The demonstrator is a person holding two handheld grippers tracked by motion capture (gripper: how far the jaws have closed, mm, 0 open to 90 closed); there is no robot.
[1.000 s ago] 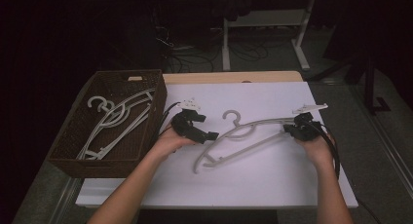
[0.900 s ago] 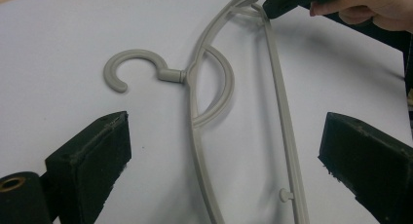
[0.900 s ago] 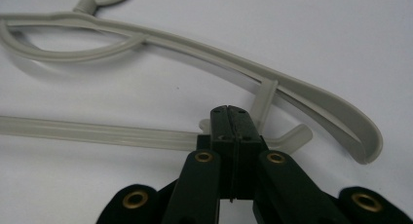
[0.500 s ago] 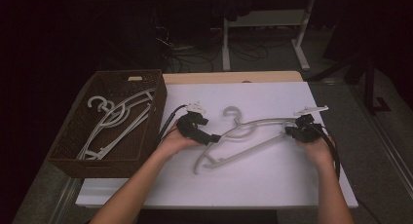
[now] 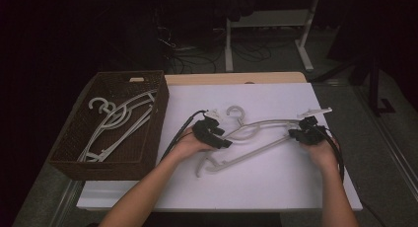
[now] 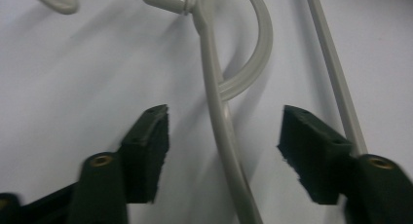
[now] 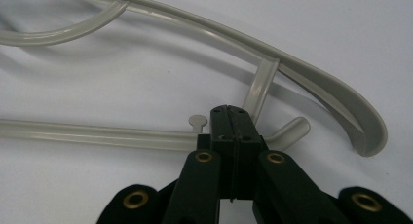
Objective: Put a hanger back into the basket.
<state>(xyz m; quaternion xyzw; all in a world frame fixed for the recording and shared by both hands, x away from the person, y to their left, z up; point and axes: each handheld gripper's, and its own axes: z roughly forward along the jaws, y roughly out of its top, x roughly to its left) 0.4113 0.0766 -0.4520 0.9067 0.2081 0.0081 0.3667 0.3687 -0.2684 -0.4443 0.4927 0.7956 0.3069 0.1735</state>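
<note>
A pale grey plastic hanger point(image 5: 261, 123) lies on the white table top point(image 5: 276, 192), its hook pointing to the far side. My left gripper point(image 5: 224, 140) is open and straddles the hanger's arm just below the hook. In the left gripper view that arm point(image 6: 214, 87) runs between the two spread pads of the gripper point(image 6: 225, 126) without touching either. My right gripper point(image 5: 295, 134) is shut on the hanger's lower bar near its right end. The right gripper view shows the closed tips of the gripper point(image 7: 229, 114) pinching the bar point(image 7: 97, 135) beside the curved shoulder point(image 7: 311, 78).
A brown wicker basket point(image 5: 98, 168) stands at the table's left side with several white hangers point(image 5: 118, 121) lying in it. A wooden strip point(image 5: 236, 78) borders the table's far edge. Beyond it, a dark floor holds cables and a stand's legs point(image 5: 305, 59).
My left gripper has edged a little to the right over the hanger's arm. The hanger and my right gripper have barely shifted.
</note>
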